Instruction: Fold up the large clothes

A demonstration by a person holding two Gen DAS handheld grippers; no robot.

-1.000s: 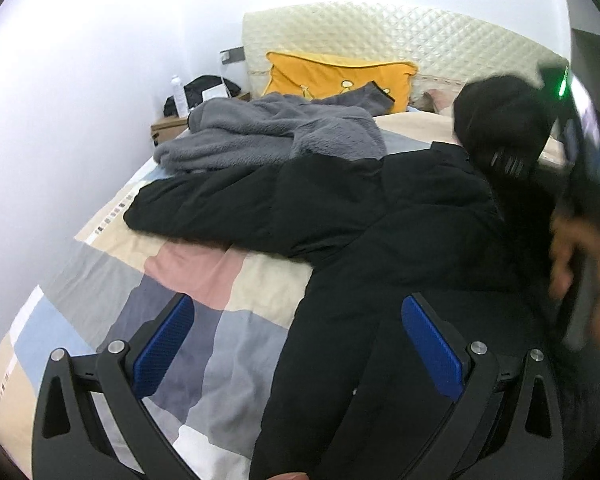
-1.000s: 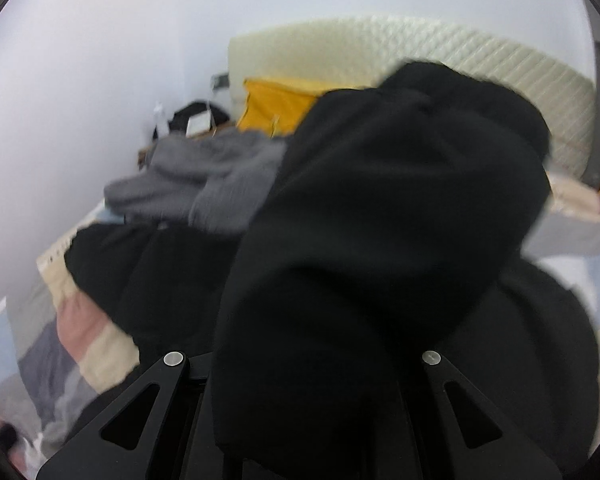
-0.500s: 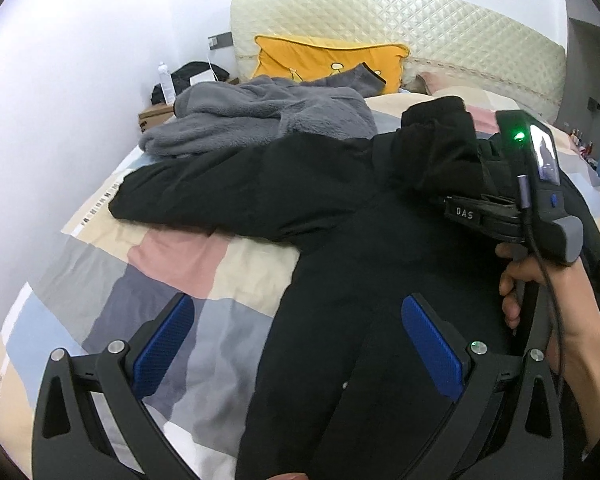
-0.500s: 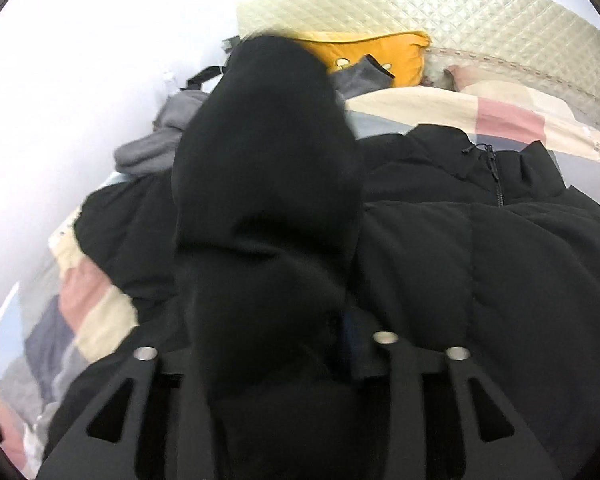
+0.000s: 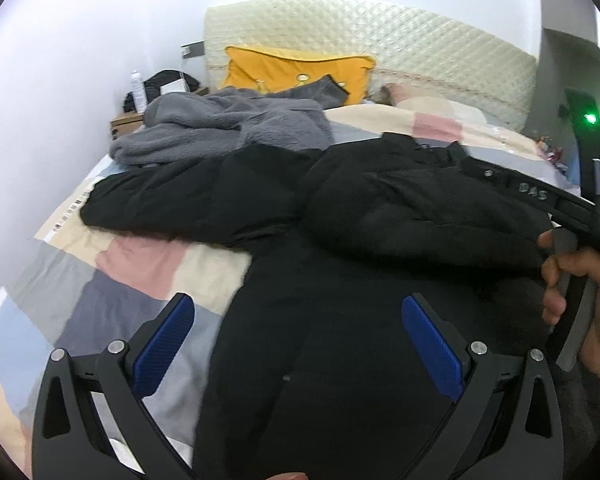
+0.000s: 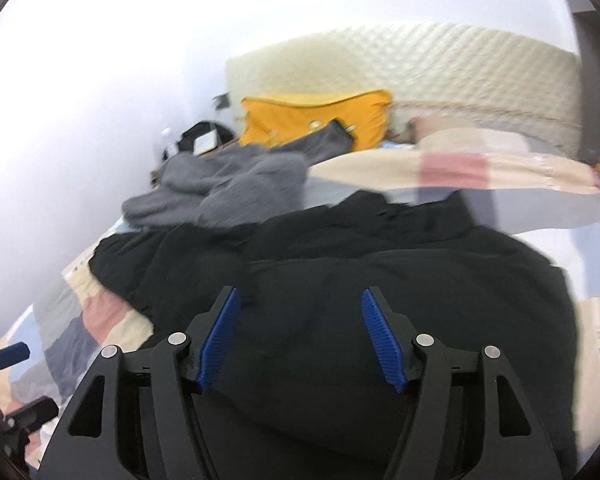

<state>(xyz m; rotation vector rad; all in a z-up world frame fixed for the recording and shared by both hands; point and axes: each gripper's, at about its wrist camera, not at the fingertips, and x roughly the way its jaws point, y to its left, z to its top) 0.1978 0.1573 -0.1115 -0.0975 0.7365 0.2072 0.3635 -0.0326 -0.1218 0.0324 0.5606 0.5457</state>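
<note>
Coat: black padded coat (image 5: pixel 340 340) lay on patchwork bed (image 5: pixel 112 280), one sleeve (image 5: pixel 412 208) folded across.
Left hand-held gripper (image 5: pixel 298 344): jaws wide, empty.
Right hand-held gripper (image 6: pixel 300 340): opening, nothing between.

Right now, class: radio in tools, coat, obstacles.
Left tool open, empty. Right tool opening, nothing between. Black coat flat on bed, sleeve folded across. Grey fleece touching far sleeve.

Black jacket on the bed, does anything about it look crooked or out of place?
Yes. The black jacket lies unevenly: one sleeve sticks straight out sideways toward the wall, the other is folded over the chest. A crumpled grey fleece overlaps its shoulder.
</note>
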